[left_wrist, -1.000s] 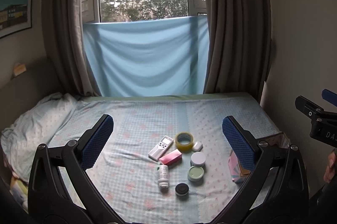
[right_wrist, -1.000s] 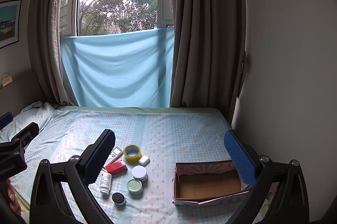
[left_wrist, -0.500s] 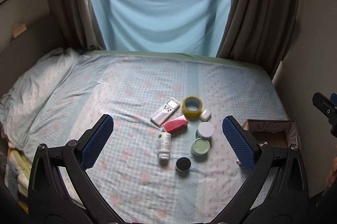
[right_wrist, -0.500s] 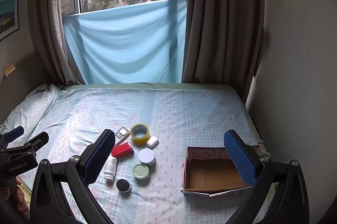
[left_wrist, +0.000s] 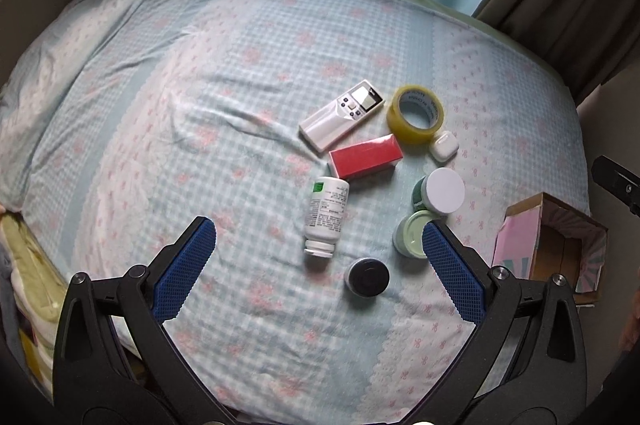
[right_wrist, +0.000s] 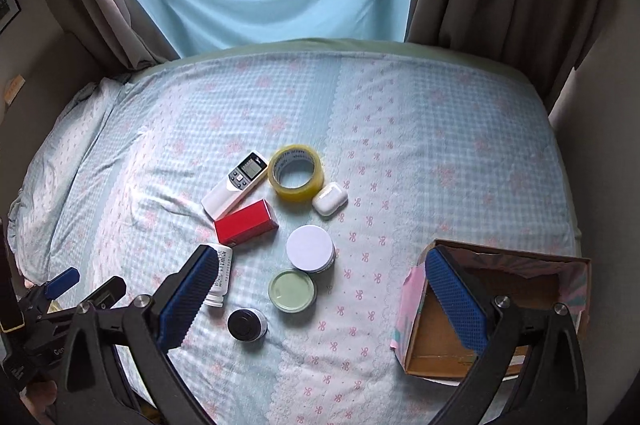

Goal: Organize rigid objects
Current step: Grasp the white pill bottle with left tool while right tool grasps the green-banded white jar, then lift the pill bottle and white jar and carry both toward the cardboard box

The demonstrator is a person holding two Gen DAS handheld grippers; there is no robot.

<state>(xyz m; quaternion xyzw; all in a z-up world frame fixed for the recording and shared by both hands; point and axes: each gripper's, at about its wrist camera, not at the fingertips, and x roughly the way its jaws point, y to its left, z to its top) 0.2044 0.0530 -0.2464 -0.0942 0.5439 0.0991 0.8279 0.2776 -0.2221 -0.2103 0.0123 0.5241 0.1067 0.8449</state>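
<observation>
Both grippers hung above the bed (left_wrist: 200,105), jaws wide apart, nothing held. Left gripper (left_wrist: 320,265) sat nearest the bottle (left_wrist: 326,215), which lay on its side, long axis running away from the camera, cap toward it. The black jar (left_wrist: 367,279) and green jar (left_wrist: 410,235) crowded its right. Right gripper (right_wrist: 320,297) partly overlapped the box (right_wrist: 552,289), apparently empty, though its floor was partly hidden.
</observation>
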